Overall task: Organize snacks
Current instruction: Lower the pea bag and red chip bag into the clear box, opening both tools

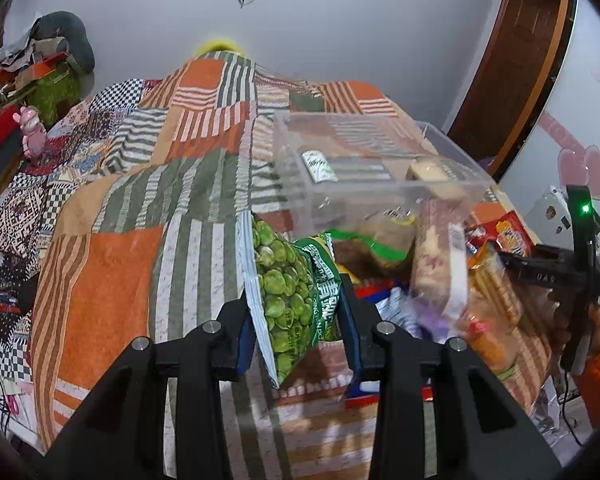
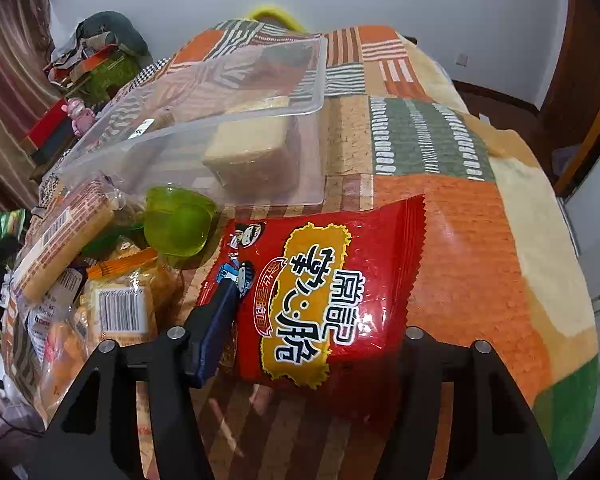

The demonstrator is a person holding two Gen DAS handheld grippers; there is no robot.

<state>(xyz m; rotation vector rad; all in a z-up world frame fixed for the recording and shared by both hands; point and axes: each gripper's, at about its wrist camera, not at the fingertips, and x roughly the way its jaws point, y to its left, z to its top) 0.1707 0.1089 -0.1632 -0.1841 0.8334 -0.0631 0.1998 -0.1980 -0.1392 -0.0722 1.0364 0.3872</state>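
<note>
Green peas are showing through the window of the pea packet [image 1: 288, 288] that your left hand-held gripper [image 1: 298, 316] is clamping between its two pads, the packet hanging upright above the patchwork blanket [image 1: 112, 264]. Just beyond it, a clear plastic bin [image 1: 364, 168] is sitting on the blanket, holding a pale wrapped block [image 2: 256, 152] on its right side. To the right of the pea packet, a loose pile of snack packets [image 1: 440, 264] is lying near the bin.

Your right hand-held gripper [image 2: 300, 344] is straddling a red noodle snack packet [image 2: 320, 300] that is lying flat on the blanket, near and to the right of the bin. Its left pad is touching the packet's left edge; the right pad is hidden under the packet, so you cannot tell whether the grip is firm. A green jelly cup [image 2: 180, 220] is resting between the red packet and the bin.
</note>
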